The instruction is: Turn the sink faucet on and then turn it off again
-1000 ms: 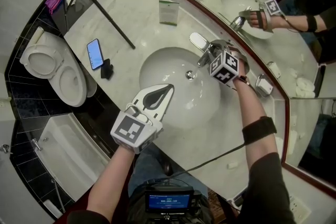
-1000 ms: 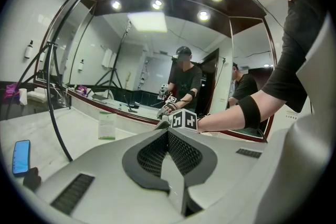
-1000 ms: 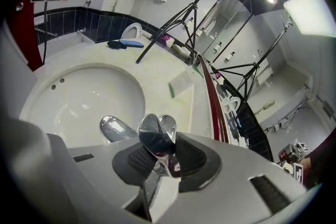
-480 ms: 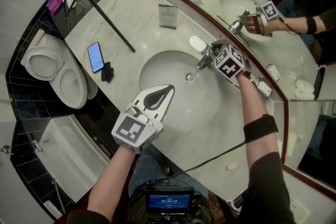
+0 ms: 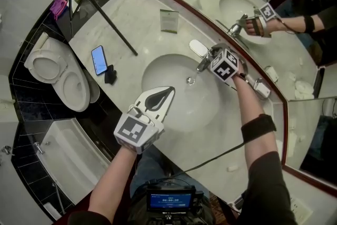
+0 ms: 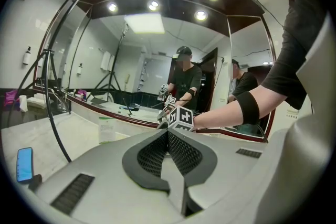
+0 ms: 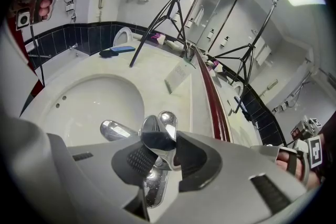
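The chrome faucet (image 5: 203, 63) stands at the back rim of the white oval sink (image 5: 168, 79). My right gripper (image 5: 215, 54) is shut on its lever handle (image 7: 157, 136), whose chrome tip sticks out between the black pads. In the right gripper view (image 7: 160, 152) the spout (image 7: 115, 129) points left over the basin; I see no water there. My left gripper (image 5: 169, 90) hangs shut over the sink's front rim, holding nothing. The left gripper view shows its closed pads (image 6: 168, 140) aimed at the right gripper (image 6: 181, 118).
A blue phone (image 5: 99, 59) and a small black object (image 5: 110, 75) lie on the marble counter at left. A tripod leg (image 5: 102, 13) crosses the counter. A card (image 5: 169, 21), a soap dish (image 5: 198, 48) and the mirror (image 5: 274, 23) stand behind. Toilet (image 5: 58, 79) at far left.
The right gripper has rolled a little about the faucet handle while staying in place. The left gripper has kept still.
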### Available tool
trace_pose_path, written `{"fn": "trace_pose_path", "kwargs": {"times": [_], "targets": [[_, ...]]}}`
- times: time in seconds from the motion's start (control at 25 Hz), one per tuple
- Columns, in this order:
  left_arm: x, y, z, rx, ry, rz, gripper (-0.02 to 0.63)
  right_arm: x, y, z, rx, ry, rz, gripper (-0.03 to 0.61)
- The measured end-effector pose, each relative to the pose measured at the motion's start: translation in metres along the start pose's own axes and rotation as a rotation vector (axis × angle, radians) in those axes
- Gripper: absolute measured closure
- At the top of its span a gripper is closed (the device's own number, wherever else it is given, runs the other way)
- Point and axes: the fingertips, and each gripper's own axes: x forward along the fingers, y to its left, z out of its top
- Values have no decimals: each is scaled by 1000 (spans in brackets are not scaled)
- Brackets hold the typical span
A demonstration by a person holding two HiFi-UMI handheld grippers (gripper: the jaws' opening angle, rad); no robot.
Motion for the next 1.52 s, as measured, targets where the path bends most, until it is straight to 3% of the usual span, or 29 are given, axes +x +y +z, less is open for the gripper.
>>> {"fn": "trace_pose_path", "kwargs": {"times": [0.44,0.72,1.12,1.36,1.52], "targets": [[-24,-12,9,17,-17,9,614,-50,24,3,66,-11,87,475],[-47,-37,16,38,-36,1,614,-112,41,8,59,-13,76,560],[-71,-50,27,53,-42,13,614,-184,69,9,155,-58,95,561],[-70,-52,30,58,-51,-1,614,-219,84,8,198,-101,56,561],[-68,-52,30,68,-48,-16,614,-241,85,-6,279,-134,26,561]]}}
